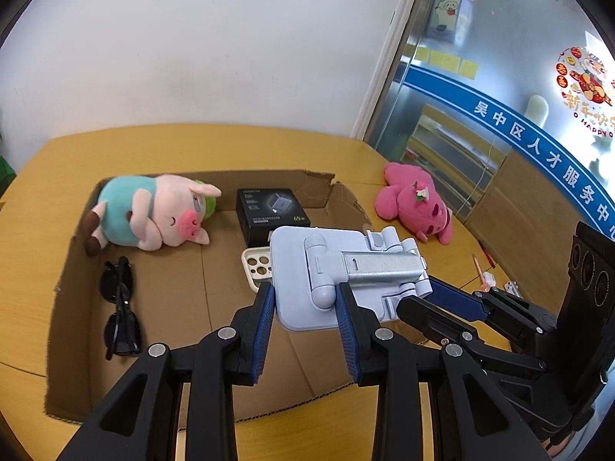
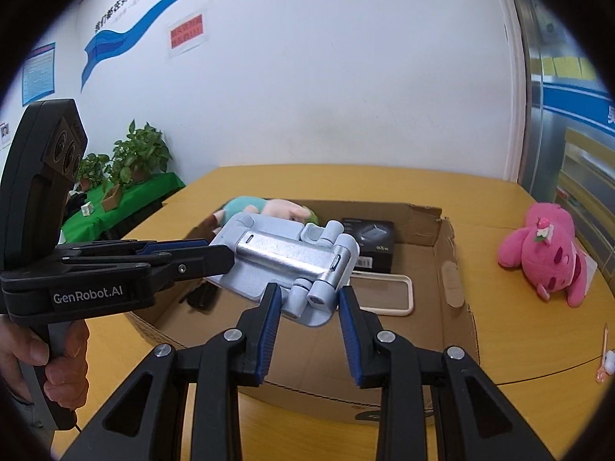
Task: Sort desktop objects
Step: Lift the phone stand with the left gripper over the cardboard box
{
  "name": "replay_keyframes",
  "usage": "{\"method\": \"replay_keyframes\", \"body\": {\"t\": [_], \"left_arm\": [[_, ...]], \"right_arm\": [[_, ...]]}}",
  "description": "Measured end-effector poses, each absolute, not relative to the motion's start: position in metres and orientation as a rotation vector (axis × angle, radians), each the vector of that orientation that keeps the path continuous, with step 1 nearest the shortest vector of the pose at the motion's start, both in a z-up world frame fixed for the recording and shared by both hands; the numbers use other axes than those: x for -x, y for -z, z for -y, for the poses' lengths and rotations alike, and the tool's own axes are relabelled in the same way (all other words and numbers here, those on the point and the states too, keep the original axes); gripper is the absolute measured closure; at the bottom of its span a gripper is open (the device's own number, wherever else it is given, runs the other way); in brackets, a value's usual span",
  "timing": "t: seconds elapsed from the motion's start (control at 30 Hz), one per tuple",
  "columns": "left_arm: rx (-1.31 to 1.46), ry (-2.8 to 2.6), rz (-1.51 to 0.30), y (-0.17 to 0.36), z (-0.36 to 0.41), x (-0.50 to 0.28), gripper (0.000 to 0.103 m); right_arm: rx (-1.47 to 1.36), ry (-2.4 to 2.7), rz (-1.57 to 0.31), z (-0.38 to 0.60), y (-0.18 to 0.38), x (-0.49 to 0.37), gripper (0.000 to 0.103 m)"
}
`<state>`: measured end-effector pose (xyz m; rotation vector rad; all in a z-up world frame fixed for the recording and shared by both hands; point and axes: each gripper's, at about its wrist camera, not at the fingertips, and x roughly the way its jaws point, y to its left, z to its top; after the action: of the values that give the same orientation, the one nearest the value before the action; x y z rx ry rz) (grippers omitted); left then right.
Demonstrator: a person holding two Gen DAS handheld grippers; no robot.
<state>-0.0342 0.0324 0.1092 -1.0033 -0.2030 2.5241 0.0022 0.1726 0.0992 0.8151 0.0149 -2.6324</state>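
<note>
A light blue folding phone stand point(image 1: 307, 253) point(image 2: 284, 253) hangs in the air over an open cardboard box point(image 1: 73, 269) point(image 2: 457, 330). My left gripper point(image 1: 305, 307) point(image 2: 219, 253) is shut on the stand's base plate at its near edge. My right gripper point(image 2: 309, 307) point(image 1: 430, 299) is shut on the hinge end of the same stand. In the box lie a pig plush in a teal shirt point(image 1: 153, 215), a black charger box point(image 1: 269, 207), a cream phone case point(image 1: 255, 265) point(image 2: 384, 292) and black sunglasses point(image 1: 119, 307).
A pink plush point(image 1: 415, 203) point(image 2: 546, 257) lies on the yellow table point(image 1: 230, 142) right of the box. Small pink and white items point(image 1: 486, 274) point(image 2: 605, 357) lie near the right edge. A person's hand point(image 2: 57, 357) holds the left gripper's handle. Potted plants point(image 2: 130, 157) stand beyond the table.
</note>
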Motion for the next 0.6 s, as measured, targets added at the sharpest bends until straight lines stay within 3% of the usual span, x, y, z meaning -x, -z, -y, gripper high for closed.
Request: {"method": "replay_keyframes", "body": {"t": [0.6], "left_arm": [[1.428,-2.501,0.295,-0.022,0.011,0.080,0.070]], "right_arm": [[-1.173,2.398,0.039,-0.121,-0.013,0.063,0.075]]}}
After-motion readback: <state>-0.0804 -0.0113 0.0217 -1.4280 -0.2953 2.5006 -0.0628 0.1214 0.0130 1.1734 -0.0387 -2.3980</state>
